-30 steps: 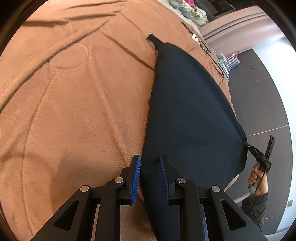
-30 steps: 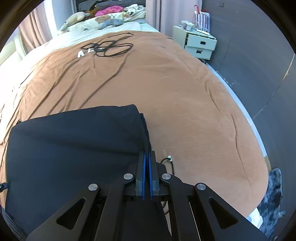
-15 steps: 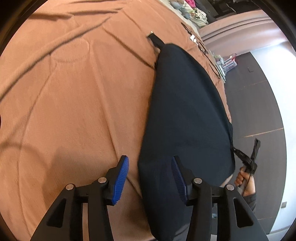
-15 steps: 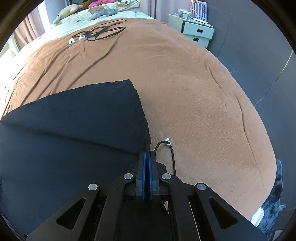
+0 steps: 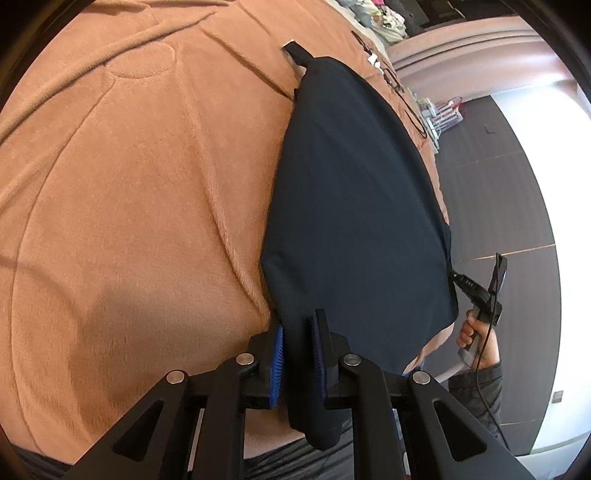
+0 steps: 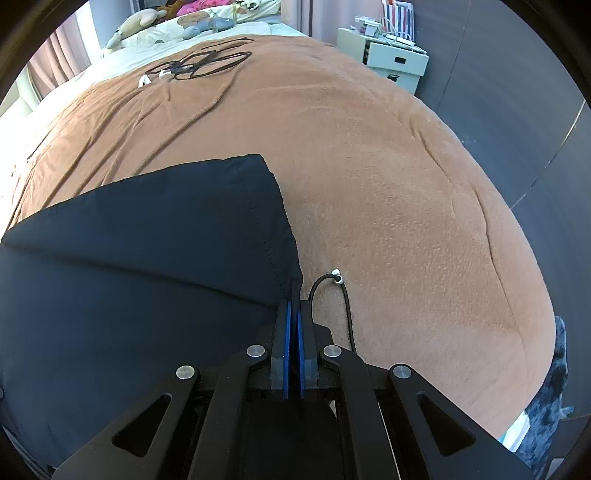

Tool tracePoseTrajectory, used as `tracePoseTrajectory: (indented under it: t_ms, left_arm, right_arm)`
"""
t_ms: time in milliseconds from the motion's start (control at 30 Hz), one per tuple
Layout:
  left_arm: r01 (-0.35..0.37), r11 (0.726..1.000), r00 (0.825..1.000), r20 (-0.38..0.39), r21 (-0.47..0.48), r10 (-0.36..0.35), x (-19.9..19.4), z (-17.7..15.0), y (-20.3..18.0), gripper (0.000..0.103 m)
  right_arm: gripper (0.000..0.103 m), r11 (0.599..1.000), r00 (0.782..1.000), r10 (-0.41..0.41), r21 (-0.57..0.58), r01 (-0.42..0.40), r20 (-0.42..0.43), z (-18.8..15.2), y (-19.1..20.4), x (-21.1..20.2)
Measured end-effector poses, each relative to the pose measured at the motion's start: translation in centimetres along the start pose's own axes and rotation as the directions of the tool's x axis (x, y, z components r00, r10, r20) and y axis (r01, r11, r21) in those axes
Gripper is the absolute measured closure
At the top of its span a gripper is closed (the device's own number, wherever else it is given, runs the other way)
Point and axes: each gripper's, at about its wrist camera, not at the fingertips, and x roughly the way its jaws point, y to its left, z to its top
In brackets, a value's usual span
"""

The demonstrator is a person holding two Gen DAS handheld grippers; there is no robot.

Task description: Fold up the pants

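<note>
Dark navy pants (image 5: pixel 354 184) lie folded lengthwise on a brown blanket (image 5: pixel 129 184). My left gripper (image 5: pixel 298 325) holds the near end of the pants. Its jaws are closing, and the cloth fills the gap between the blue pads. In the right wrist view the pants (image 6: pixel 147 258) spread to the left. My right gripper (image 6: pixel 293 306) is shut on their corner edge, low over the blanket (image 6: pixel 388 184). A black drawstring (image 6: pixel 338 282) loops out beside it. The left wrist view shows a person's hand (image 5: pixel 476 332) holding that right gripper at the pants' far corner.
A tangle of black cables (image 6: pixel 199 66) lies on the far part of the bed, with soft toys (image 6: pixel 136 22) at the pillows. A white bedside cabinet (image 6: pixel 388 62) stands at the back right. Dark floor (image 5: pixel 498 206) runs along the bed's edge.
My left jaws spread wide, then came together on the pants' near end. The right gripper sank toward the blanket with the corner still in it, and the pants settled flatter.
</note>
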Motion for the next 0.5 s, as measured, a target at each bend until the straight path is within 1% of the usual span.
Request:
tracePoseTrajectory:
  t_ms: [33, 67, 100, 133, 200, 233, 267, 300, 333, 367, 500]
  left_arm:
    - [-0.003, 1.0, 1.0, 0.009, -0.003, 0.003, 0.1, 0.3, 0.1, 0.082]
    - [-0.006, 1.0, 1.0, 0.016, -0.006, 0.007, 0.1, 0.4, 0.4, 0.073]
    - [-0.003, 1.0, 1.0, 0.023, -0.012, 0.004, 0.3, 0.7, 0.5, 0.069]
    - [0.011, 1.0, 1.0, 0.027, -0.021, -0.011, 0.4, 0.9, 0.7, 0.069]
    - [0.016, 0.999, 1.0, 0.027, -0.03, -0.015, 1.0, 1.3, 0.7, 0.069]
    - [0.016, 0.999, 1.0, 0.027, -0.033, -0.015, 1.3, 1.4, 0.7, 0.069]
    - [0.019, 0.999, 0.999, 0.027, -0.037, -0.018, 1.5, 1.6, 0.7, 0.069]
    - [0.022, 0.999, 0.999, 0.028, -0.041, -0.021, 1.6, 1.6, 0.8, 0.069]
    - [0.025, 0.999, 0.999, 0.03, -0.044, -0.024, 1.7, 1.7, 0.7, 0.069]
    - [0.029, 0.998, 0.999, 0.032, -0.047, -0.027, 1.9, 1.7, 0.6, 0.069]
    - [0.045, 0.998, 0.999, 0.027, -0.054, -0.044, 2.1, 1.7, 0.7, 0.069]
  right_arm:
    - [0.103, 1.0, 1.0, 0.006, 0.004, -0.006, 0.003, 0.0, 0.0, -0.1]
    - [0.103, 1.0, 1.0, 0.013, 0.006, -0.013, 0.003, 0.0, 0.0, -0.2]
    - [0.102, 1.0, 1.0, 0.019, 0.007, -0.019, 0.002, 0.0, -0.1, -0.3]
    - [0.102, 1.0, 1.0, 0.022, 0.006, -0.022, 0.0, -0.1, -0.1, -0.4]
    - [0.099, 1.0, 1.0, 0.023, -0.006, -0.023, 0.003, -0.3, -0.1, -0.6]
    - [0.092, 1.0, 1.0, 0.023, -0.006, -0.023, 0.007, -0.4, -0.3, -0.7]
    - [0.079, 1.0, 1.0, 0.026, -0.002, -0.026, 0.012, -0.6, -0.5, -0.9]
    - [0.072, 0.999, 0.999, 0.032, 0.005, -0.032, 0.021, -0.7, -0.8, -1.1]
    - [0.055, 0.999, 0.999, 0.04, 0.015, -0.04, 0.034, -0.8, -1.2, -1.4]
    - [0.048, 0.999, 0.998, 0.044, 0.024, -0.045, 0.046, -0.9, -1.5, -1.7]
    - [0.048, 0.995, 0.996, 0.082, 0.055, -0.084, 0.043, -1.5, -2.7, -1.9]
